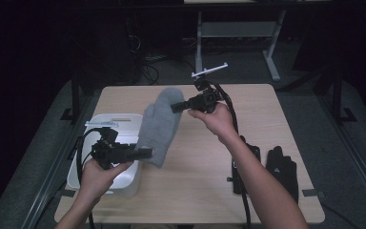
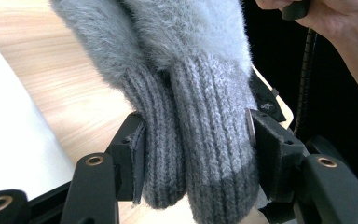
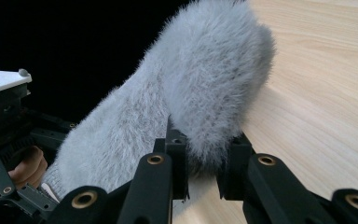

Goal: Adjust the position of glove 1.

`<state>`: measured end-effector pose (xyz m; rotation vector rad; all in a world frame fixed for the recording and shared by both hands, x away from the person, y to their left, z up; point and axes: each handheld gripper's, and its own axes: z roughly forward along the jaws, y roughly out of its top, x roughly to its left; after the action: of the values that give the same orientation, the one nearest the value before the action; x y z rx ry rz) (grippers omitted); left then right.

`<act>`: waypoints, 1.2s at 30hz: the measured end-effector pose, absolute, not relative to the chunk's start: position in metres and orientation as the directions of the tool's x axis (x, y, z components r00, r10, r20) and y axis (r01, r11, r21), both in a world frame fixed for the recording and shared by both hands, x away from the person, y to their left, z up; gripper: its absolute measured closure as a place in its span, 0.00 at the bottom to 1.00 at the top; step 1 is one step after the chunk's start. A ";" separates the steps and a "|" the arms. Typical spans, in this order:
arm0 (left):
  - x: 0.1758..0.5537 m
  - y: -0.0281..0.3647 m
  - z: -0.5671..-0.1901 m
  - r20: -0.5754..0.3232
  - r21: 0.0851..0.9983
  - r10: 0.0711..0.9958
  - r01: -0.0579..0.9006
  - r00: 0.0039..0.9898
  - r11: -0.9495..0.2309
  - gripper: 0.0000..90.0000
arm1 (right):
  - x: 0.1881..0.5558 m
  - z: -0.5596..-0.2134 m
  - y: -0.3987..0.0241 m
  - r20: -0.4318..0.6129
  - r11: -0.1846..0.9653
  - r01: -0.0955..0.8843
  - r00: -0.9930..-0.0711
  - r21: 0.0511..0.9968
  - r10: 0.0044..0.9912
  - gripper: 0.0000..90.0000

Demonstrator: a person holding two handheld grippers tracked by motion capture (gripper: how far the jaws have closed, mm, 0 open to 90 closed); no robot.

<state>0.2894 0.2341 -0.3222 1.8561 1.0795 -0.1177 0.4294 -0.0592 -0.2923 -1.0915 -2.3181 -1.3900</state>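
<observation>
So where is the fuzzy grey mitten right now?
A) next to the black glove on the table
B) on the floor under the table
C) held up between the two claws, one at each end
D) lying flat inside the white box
C: the left claw clamps the grey mitten at its knitted cuff and the right claw pinches its fuzzy tip, so it hangs between them above the table.

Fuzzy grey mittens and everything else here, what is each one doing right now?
Grey mittens: held up off the table, gripped at both ends.
Left gripper: shut on the knitted cuffs.
Right gripper: shut on the fuzzy tip.
White bin: open on top.
Black gloves: lying flat on the table.
</observation>
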 end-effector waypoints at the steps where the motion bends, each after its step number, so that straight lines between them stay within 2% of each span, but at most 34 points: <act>1: 0.289 0.236 -0.322 -0.494 0.679 0.628 0.718 0.602 -0.154 0.48 | 0.430 -0.292 -0.058 0.532 0.274 0.694 -0.698 0.665 0.479 0.86; 21: 0.278 0.286 -0.323 -0.495 0.683 0.674 0.725 0.548 -0.087 0.48 | 0.442 -0.295 0.003 0.539 0.314 0.679 -0.725 0.664 0.428 0.86; 36: 0.272 0.304 -0.326 -0.501 0.675 0.690 0.735 0.522 -0.066 0.48 | 0.442 -0.294 0.030 0.523 0.351 0.662 -0.744 0.663 0.415 0.86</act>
<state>0.2723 0.3042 -0.3263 1.7819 1.1921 -0.0568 0.4424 0.0303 -0.2941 -0.9623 -2.3519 -1.3434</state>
